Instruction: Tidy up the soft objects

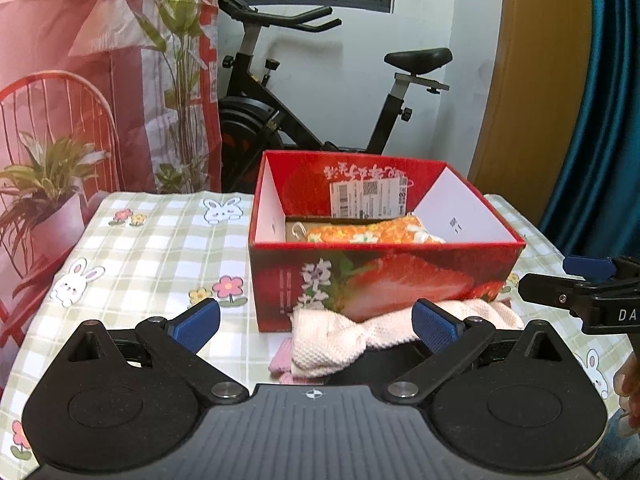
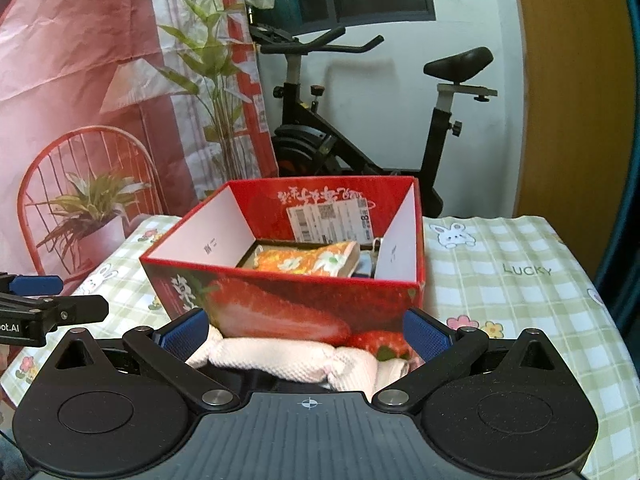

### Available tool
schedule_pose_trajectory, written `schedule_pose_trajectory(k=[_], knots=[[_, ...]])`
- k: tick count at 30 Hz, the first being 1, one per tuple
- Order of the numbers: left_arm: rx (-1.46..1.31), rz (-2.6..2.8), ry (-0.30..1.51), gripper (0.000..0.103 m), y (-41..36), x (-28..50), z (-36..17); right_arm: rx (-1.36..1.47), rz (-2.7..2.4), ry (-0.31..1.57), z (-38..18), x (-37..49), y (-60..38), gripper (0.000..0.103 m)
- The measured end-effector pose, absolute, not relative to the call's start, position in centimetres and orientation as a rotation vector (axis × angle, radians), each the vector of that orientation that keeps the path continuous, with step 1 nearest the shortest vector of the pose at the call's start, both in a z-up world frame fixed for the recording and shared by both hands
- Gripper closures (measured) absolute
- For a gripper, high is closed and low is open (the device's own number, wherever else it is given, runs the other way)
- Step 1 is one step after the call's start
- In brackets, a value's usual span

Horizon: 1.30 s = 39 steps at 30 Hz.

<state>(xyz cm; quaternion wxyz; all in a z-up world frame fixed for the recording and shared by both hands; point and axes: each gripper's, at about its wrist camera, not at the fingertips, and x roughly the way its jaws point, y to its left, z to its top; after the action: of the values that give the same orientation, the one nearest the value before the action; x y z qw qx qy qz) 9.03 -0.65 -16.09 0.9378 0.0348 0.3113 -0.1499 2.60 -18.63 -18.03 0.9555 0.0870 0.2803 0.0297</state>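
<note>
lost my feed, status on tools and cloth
Left tool and right tool open. White cloth on table outside red box. Orange pouch already boxed.

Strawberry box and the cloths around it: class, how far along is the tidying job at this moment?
Done: an orange flowered cloth already lies inside the strawberry box. In hand: nothing; the left gripper and right gripper are both open, hovering over the table. Left: the white knitted cloth sits on the checked tablecloth against the box front, with something pink beside it.

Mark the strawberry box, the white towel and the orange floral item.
strawberry box [image 1: 384, 284]: left wrist view, front wall.
white towel [image 2: 280, 356]: right wrist view, middle of the roll.
orange floral item [image 2: 304, 260]: right wrist view, top face, inside box.
</note>
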Motion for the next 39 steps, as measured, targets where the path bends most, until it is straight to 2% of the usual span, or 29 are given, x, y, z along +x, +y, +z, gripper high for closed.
schedule_pose_trajectory(k=[6,12,19,28,39], knots=[[0.054,-0.308,0.666,0.001,-0.3,8.5,-17.6,0.159,0.039,0.579,-19.3,2.1,-18.6,0.0],[0.027,-0.328,0.706,0.006,0.1,8.3,-18.9,0.188,0.034,0.608,-20.8,1.9,-19.2,0.001],[-0.015,-0.392,0.778,0.02,-0.4,9.1,-21.7,0.18,0.071,0.694,-23.6,1.9,-18.5,0.014],[-0.108,-0.404,0.892,0.019,-0.4,11.5,-25.7,0.257,0.079,0.778,-26.4,2.5,-19.1,0.014],[-0.229,-0.471,0.927,0.017,-1.0,12.8,-27.4,0.351,0.123,0.823,-27.8,4.7,-19.0,0.013]])
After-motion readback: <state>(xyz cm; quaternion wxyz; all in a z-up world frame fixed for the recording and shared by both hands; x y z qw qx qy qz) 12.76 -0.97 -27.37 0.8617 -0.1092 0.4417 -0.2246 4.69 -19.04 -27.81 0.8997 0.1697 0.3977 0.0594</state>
